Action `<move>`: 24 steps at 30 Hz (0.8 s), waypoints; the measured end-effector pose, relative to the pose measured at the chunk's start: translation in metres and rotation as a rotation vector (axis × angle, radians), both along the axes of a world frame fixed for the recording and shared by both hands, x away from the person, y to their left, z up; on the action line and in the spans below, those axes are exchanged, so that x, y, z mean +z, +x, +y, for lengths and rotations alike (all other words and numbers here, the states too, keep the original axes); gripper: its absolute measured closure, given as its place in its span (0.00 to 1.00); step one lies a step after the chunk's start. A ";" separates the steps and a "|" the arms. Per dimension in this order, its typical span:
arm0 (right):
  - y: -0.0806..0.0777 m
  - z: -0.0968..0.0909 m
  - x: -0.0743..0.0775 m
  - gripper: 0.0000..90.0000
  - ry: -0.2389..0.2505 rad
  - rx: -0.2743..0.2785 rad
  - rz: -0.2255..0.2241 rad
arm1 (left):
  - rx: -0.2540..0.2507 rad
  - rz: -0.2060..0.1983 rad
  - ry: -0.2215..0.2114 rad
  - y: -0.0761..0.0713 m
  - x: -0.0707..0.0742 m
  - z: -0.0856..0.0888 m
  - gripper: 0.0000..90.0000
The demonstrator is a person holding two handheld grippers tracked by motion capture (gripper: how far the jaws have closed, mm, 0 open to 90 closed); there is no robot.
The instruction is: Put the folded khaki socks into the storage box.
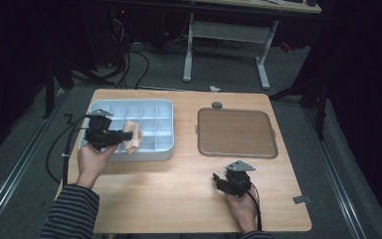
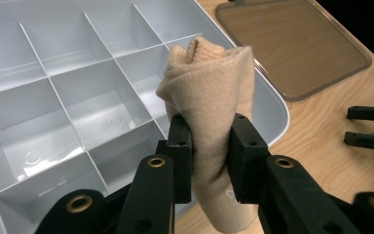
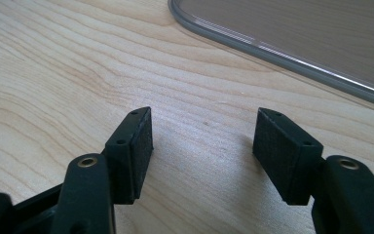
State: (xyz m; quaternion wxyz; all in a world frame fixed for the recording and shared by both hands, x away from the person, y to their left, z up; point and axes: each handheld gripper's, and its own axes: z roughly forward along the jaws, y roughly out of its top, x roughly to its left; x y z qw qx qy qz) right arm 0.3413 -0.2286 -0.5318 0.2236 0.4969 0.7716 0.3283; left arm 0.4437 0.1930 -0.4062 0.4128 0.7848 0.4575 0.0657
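Bare table [image 1: 179,179] lies open between the divided tray [image 1: 166,152] and the flat lid [image 1: 236,133].

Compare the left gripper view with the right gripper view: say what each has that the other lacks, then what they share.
Left gripper view alone: the left gripper shut on a rolled beige cloth, held over the pale blue divided tray; the other gripper lies farther off at the right edge.

Right gripper view alone: the right gripper from close up, open with nothing between its jaws, just above the wood.

Both: the wooden table and the brown clear-rimmed lid lying flat on it.
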 end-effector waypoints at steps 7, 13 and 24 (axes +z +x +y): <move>0.000 0.000 0.000 0.44 0.000 0.000 0.000 | 0.008 0.030 0.012 0.008 -0.006 0.003 0.82; 0.000 0.000 0.000 0.44 0.000 0.001 0.000 | 0.019 0.045 0.021 0.014 -0.010 0.005 0.82; 0.000 0.000 0.000 0.44 -0.002 0.005 0.000 | 0.020 0.070 0.022 0.021 -0.017 0.004 0.82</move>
